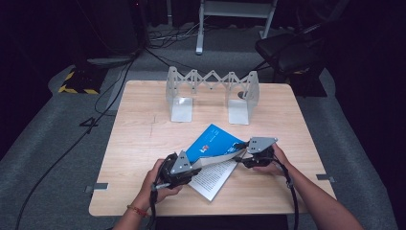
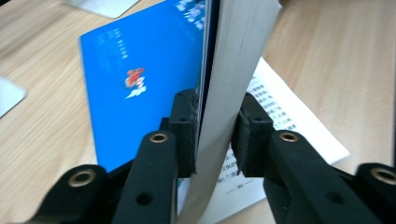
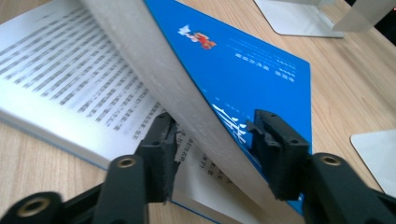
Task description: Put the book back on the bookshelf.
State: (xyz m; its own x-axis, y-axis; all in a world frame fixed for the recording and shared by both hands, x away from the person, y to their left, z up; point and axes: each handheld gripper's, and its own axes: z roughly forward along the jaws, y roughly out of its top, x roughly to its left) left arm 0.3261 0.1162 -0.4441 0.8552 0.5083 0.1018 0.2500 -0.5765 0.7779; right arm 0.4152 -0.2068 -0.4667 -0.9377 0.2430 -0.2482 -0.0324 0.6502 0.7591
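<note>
Left gripper (image 2: 212,135) is clamping a thick block of pages plus the blue cover of the book (image 1: 213,143), pads pressing on both faces near the lower edge. Right gripper (image 3: 212,140) is straddling the same lifted block at its fore-edge; its jaws are standing apart, and I cannot see the pads pressing on the paper.

Book is lying open near the front middle of the bench (image 1: 139,143), 1 printed page (image 1: 210,179) flat on the wood, the rest being held up and bending in an arc between the 2 grippers.

Handling, judged: paperback, moderately light, floppy. The page block is sagging wherever it is unsupported, and loose sheets could fan out or slip from a shallow bite. The glossy cover is likely slick. Best hold looks to be deep on the block, near the spine, with the second gripper steadying the free edge.

Surroundings: an expanding metal bookend rack (image 1: 210,91) is standing at the far side of the bench, well apart from the book, its 2 base plates facing the person. Nothing is lying between book and rack.
</note>
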